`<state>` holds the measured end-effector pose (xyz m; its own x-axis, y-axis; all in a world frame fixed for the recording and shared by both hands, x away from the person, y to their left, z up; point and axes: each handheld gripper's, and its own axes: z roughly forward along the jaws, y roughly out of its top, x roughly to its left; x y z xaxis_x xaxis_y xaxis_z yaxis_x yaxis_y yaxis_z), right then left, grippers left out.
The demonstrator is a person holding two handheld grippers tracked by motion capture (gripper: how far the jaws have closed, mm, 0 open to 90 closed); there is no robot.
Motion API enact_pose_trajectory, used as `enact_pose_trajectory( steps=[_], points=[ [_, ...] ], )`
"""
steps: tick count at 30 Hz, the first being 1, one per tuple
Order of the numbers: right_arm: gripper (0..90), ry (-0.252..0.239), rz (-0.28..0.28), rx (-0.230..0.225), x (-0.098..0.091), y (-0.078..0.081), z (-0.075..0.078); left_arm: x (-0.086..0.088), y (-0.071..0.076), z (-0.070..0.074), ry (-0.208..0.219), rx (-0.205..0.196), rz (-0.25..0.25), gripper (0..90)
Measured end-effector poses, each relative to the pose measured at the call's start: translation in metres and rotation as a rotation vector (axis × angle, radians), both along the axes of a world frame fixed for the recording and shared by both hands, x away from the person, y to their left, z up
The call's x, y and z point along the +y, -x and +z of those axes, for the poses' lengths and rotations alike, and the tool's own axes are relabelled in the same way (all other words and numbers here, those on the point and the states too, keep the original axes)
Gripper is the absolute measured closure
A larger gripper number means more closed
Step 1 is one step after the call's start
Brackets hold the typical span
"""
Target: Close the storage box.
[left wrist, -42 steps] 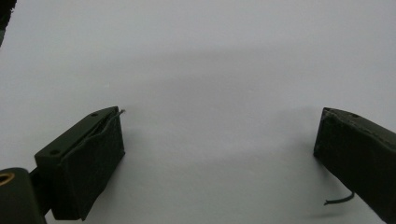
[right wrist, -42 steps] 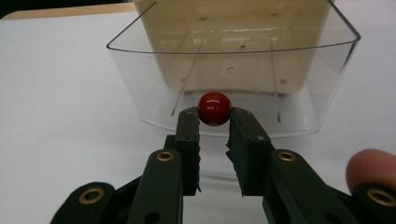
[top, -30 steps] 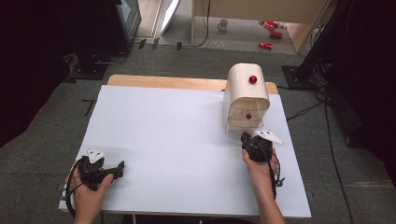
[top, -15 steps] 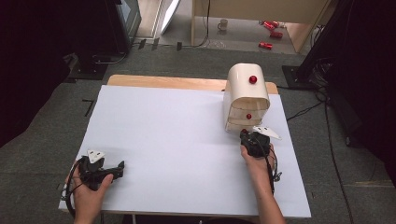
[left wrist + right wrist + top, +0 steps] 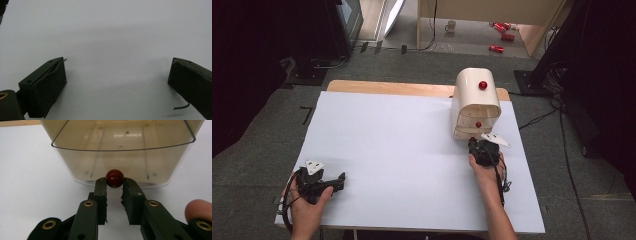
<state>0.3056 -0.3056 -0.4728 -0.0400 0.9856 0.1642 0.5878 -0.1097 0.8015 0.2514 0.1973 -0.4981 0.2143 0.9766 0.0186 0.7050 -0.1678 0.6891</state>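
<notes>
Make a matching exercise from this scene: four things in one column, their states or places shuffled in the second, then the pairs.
1. right tongs
2. left tongs
3. upper red knob
4. mug

A. on the floor beyond the table
B. open over bare white table
C. on the cream box's rounded top
D. shut on the lower red knob

Pairs: 1-D, 2-B, 3-C, 4-A

Two grippers (image 5: pixel 338 181) (image 5: pixel 474 145), one cream box (image 5: pixel 476 102), two red knobs (image 5: pixel 483 85) (image 5: pixel 478 124).
</notes>
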Motion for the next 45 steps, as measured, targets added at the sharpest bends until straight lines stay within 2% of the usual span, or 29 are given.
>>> enact_pose_trajectory(
  steps=[19,20,21,22,23,24,25,26,27,29,31,34,37,39,40,45],
  points=[
    [74.9,0.003,0.006,-0.01,-0.001,-0.004,-0.002,0.0,0.0,0.0,-0.001,0.0,-0.001,1.6],
    [67.9,0.001,0.004,-0.02,-0.001,-0.003,-0.002,0.0,0.0,0.0,-0.001,0.0,0.0,1.6],
    [67.9,0.001,0.004,-0.02,-0.001,-0.003,-0.002,0.0,0.0,0.0,-0.001,0.0,0.0,1.6],
    [63.4,-0.01,0.009,-0.021,-0.002,-0.003,-0.002,0.0,0.0,0.0,-0.001,0.0,0.0,1.6],
    [57.0,-0.028,0.022,-0.027,-0.003,-0.003,-0.001,0.0,0.0,0.0,-0.001,0.0,-0.001,1.6],
    [46.5,-0.033,0.035,-0.039,-0.004,-0.001,0.001,0.0,0.0,0.0,-0.001,0.0,0.0,1.6],
    [46.5,-0.033,0.035,-0.039,-0.004,-0.001,0.001,0.0,0.0,0.0,-0.001,0.0,0.0,1.6],
    [31.5,-0.033,0.053,-0.05,-0.005,0.002,0.003,0.0,0.0,0.0,0.0,0.0,0.0,1.6],
    [31.5,-0.033,0.053,-0.05,-0.005,0.002,0.003,0.0,0.0,0.0,0.0,0.0,0.0,1.6],
    [13.2,-0.017,0.057,-0.049,-0.007,0.005,0.005,0.0,0.0,0.0,-0.001,0.0,0.0,1.6],
    [2.1,-0.001,0.057,-0.035,-0.009,0.009,0.007,0.0,0.0,0.0,-0.001,0.001,-0.001,1.6],
    [0.0,0.008,0.083,-0.033,-0.016,0.019,0.008,0.0,0.0,0.0,-0.001,0.0,-0.001,1.6],
    [0.0,0.035,0.082,-0.018,-0.026,0.032,0.007,0.0,0.0,0.0,-0.001,0.001,-0.001,1.6],
    [0.0,0.04,0.08,-0.016,-0.028,0.034,0.007,0.0,0.0,0.0,-0.001,0.0,-0.001,1.6],
    [0.0,0.045,0.073,-0.012,-0.035,0.042,0.006,0.0,0.0,0.0,-0.001,0.0,0.0,1.6],
    [0.0,0.043,0.054,-0.006,-0.048,0.055,0.005,0.0,0.0,0.0,-0.001,0.0,-0.001,1.6]
  ],
)
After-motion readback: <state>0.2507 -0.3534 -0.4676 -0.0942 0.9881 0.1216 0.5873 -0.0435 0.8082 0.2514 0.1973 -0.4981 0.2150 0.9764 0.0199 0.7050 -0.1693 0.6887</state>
